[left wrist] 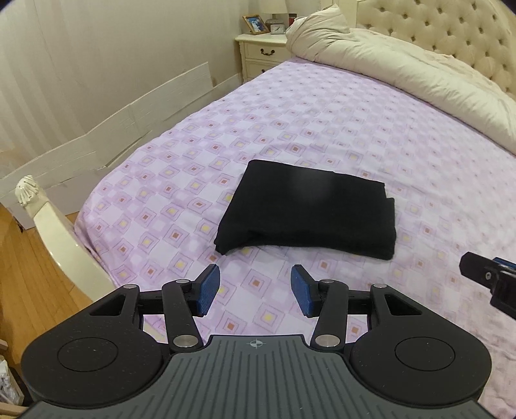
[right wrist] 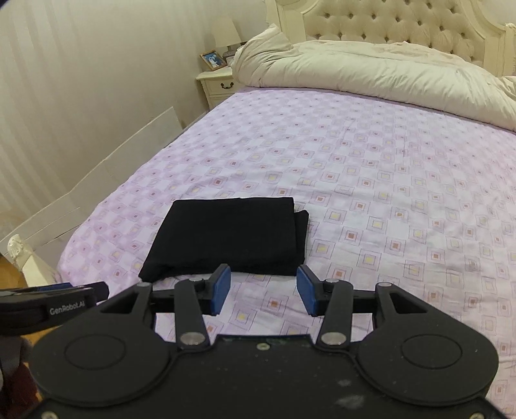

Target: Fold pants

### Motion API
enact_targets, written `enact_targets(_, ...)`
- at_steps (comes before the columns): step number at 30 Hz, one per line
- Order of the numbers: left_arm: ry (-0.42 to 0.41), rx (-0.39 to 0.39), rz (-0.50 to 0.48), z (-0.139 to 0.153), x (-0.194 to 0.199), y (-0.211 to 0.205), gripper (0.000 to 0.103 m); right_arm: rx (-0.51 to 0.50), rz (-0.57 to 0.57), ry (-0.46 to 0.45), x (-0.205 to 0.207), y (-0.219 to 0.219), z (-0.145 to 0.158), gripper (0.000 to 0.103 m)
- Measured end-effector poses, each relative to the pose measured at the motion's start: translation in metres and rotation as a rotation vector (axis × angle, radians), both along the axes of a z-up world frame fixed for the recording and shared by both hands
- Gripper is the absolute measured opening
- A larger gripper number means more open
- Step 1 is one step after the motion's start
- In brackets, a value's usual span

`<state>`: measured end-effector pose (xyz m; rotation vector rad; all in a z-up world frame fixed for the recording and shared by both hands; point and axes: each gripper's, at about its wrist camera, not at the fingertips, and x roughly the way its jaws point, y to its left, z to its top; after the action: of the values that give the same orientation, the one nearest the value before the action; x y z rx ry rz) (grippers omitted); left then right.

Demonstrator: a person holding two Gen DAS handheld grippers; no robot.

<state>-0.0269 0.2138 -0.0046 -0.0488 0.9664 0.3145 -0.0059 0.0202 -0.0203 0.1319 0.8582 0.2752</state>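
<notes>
The black pants (left wrist: 306,209) lie folded into a compact rectangle on the purple checked bedsheet (left wrist: 322,112); they also show in the right wrist view (right wrist: 229,238). My left gripper (left wrist: 255,290) is open and empty, held above the sheet just short of the pants' near edge. My right gripper (right wrist: 263,290) is open and empty, also just short of the near edge. The right gripper shows at the right edge of the left wrist view (left wrist: 490,277), and the left gripper at the left edge of the right wrist view (right wrist: 54,299).
A cream duvet (left wrist: 403,64) is bunched at the head of the bed below a tufted headboard (left wrist: 451,29). A nightstand (left wrist: 261,51) with a photo frame and lamp stands far left. The cream footboard post (left wrist: 48,219) and wooden floor (left wrist: 29,274) are at the left.
</notes>
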Motion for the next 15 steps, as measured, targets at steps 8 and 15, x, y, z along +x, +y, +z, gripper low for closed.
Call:
enact_targets(8,0.010,-0.031,-0.034,0.003,-0.011,-0.004,0.047,-0.021,0.015,0.000,-0.021,0.006,0.008,0.049)
enact_targets(15,0.035,-0.039,-0.068,-0.003,-0.011,0.002,0.047,-0.046,-0.004,0.011,-0.017,0.019,0.012,0.049)
